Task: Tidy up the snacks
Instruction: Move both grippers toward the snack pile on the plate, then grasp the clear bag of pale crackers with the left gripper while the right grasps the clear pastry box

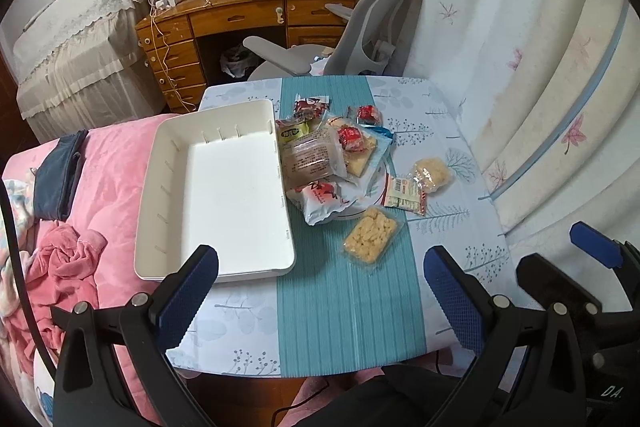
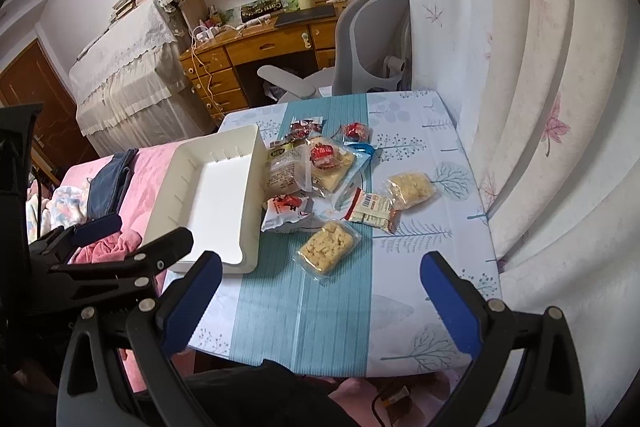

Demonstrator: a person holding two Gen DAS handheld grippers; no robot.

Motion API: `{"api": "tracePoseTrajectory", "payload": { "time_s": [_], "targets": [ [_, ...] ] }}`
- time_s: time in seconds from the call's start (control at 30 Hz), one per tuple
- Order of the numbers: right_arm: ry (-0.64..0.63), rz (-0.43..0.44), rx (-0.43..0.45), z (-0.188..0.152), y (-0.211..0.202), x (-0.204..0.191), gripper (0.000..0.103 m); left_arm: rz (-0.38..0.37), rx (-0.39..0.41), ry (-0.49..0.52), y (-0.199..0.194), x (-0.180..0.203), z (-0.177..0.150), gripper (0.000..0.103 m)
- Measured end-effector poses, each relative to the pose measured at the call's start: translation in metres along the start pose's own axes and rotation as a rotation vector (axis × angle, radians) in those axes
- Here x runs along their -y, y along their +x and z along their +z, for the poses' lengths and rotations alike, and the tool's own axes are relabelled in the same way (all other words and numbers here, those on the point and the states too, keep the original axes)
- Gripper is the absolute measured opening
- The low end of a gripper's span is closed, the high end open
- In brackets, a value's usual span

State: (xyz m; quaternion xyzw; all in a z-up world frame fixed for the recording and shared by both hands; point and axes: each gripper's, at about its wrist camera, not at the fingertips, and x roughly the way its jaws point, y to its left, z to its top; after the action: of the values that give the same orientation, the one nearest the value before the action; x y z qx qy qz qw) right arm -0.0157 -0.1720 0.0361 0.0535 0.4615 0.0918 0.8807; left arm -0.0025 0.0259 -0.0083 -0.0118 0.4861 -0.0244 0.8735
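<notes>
**Both tools wide open above the bench, snacks heaped beside the tray**

The left tool point(image 1: 320, 283) hangs at the bottom of its frame, jaws spread wide with nothing between them. The right tool point(image 2: 320, 287) is likewise fully open and empty, low in its own frame.

On the bench point(image 1: 348, 315), a white tray point(image 1: 216, 187) sits left of centre, nothing in it. Just to its right lies a heap of wrapped snacks point(image 1: 320, 155), touching the tray's long wall. A clear pack of yellow puffed bars point(image 1: 370, 237) lies apart below the heap; a second such pack point(image 1: 432, 173) lies further right, beside a red-and-white sachet point(image 1: 404, 195).
</notes>
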Motion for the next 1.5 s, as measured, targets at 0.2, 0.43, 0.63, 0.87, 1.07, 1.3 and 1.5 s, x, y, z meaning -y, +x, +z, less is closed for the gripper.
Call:
{"api": "tracePoseTrajectory", "payload": {
  "time_s": [0.2,0.43,0.63,0.87,1.07,1.3,1.5],
  "targets": [
    [0.014,-0.018,0.025,-0.007,-0.001,-0.006,0.100,-0.039,-0.039,-0.002,0.006,-0.007,-0.006,0.102],
    [0.027,-0.043,0.052,-0.011,-0.002,-0.003,0.100,-0.053,-0.065,0.012,0.015,-0.003,-0.008,0.102],
    [0.071,-0.047,0.060,-0.004,0.004,0.018,0.100,0.004,-0.106,0.020,0.036,0.002,-0.003,0.102],
    [0.125,-0.004,-0.003,0.015,0.032,0.055,0.100,0.009,-0.136,-0.009,0.066,0.021,0.009,0.102],
    [0.189,0.054,-0.073,0.035,0.067,0.095,0.100,0.026,-0.172,-0.014,0.101,0.046,0.023,0.102],
    [0.247,0.110,-0.146,0.057,0.122,0.139,0.100,0.068,-0.241,-0.030,0.155,0.069,0.031,0.102],
    [0.263,0.118,-0.199,0.070,0.174,0.170,0.100,0.127,-0.335,-0.038,0.199,0.083,0.032,0.102]
  ]
}}
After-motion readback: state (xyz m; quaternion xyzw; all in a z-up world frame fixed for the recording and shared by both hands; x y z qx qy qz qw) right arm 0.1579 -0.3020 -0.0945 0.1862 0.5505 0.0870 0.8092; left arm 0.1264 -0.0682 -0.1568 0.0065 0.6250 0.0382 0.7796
